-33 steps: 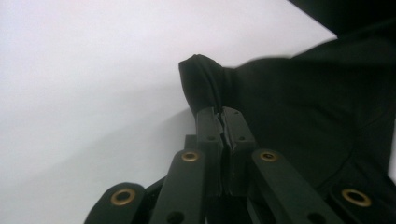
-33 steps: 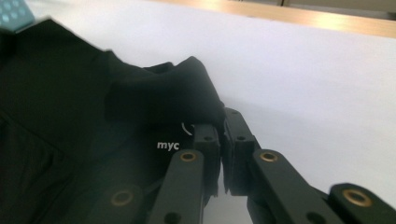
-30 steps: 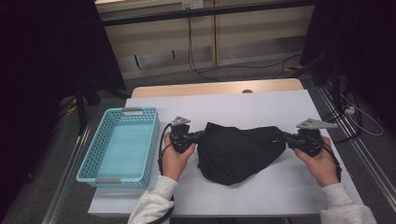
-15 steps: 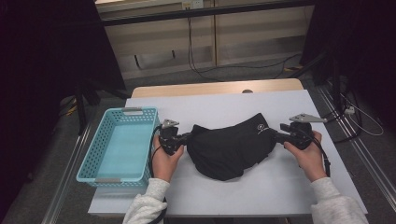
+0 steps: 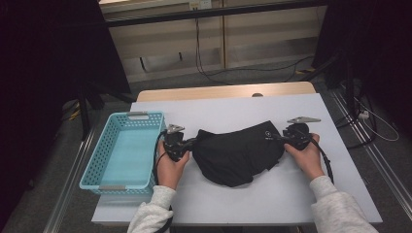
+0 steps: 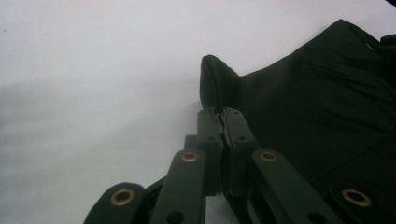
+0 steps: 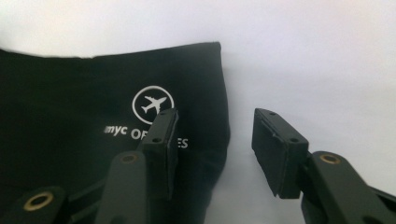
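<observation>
1. high view: your black garment (image 5: 238, 154) lies spread on the white table (image 5: 301, 194) between both grippers, beside the blue basket (image 5: 121, 150); it has shifted toward the basket since a second ago.
2. your right gripper (image 7: 212, 144) has just been opening; its jaws now stand about half apart, straddling the printed corner without pressing it.
3. your left gripper (image 6: 221, 116) is clamped tight on the opposite corner, so that end alone is held.

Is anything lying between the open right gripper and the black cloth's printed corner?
Nothing visible. The right gripper, whose jaws have just been opening, stands open right at the corner of the black cloth, with bare white table beside it. The left gripper is shut on the opposite end.
</observation>
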Action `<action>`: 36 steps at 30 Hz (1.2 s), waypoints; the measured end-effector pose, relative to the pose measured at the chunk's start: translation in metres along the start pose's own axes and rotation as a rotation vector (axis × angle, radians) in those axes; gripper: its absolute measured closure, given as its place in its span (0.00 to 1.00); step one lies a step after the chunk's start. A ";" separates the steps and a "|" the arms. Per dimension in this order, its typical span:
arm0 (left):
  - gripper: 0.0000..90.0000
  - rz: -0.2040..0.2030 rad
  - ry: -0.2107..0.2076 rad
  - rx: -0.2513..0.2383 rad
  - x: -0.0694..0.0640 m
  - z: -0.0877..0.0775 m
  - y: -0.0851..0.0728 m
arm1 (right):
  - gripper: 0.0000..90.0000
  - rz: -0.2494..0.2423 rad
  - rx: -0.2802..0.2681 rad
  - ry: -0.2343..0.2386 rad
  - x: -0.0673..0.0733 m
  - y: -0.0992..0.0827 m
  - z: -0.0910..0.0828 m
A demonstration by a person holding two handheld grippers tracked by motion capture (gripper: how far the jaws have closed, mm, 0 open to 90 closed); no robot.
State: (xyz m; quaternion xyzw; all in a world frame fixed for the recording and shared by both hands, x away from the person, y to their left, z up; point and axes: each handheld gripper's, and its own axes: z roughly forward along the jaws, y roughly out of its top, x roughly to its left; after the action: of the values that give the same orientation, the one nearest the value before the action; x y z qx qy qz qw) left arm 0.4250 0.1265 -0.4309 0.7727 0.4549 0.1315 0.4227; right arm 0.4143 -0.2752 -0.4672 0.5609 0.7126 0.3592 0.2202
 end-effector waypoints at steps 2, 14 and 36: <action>0.96 0.003 0.007 -0.001 0.002 -0.001 -0.001 | 0.56 -0.017 0.003 -0.002 0.003 0.002 0.002; 0.96 -0.011 -0.055 -0.026 -0.004 0.006 -0.002 | 0.95 -0.074 0.025 0.038 0.000 -0.005 -0.022; 0.95 -0.011 -0.012 0.002 0.000 0.014 -0.004 | 0.47 -0.077 -0.085 -0.010 -0.003 -0.016 -0.060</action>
State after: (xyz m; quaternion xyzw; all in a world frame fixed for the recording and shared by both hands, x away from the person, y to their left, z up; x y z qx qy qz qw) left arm 0.4308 0.1197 -0.4424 0.7715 0.4567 0.1239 0.4253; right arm 0.3619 -0.2957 -0.4407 0.5251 0.7165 0.3777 0.2613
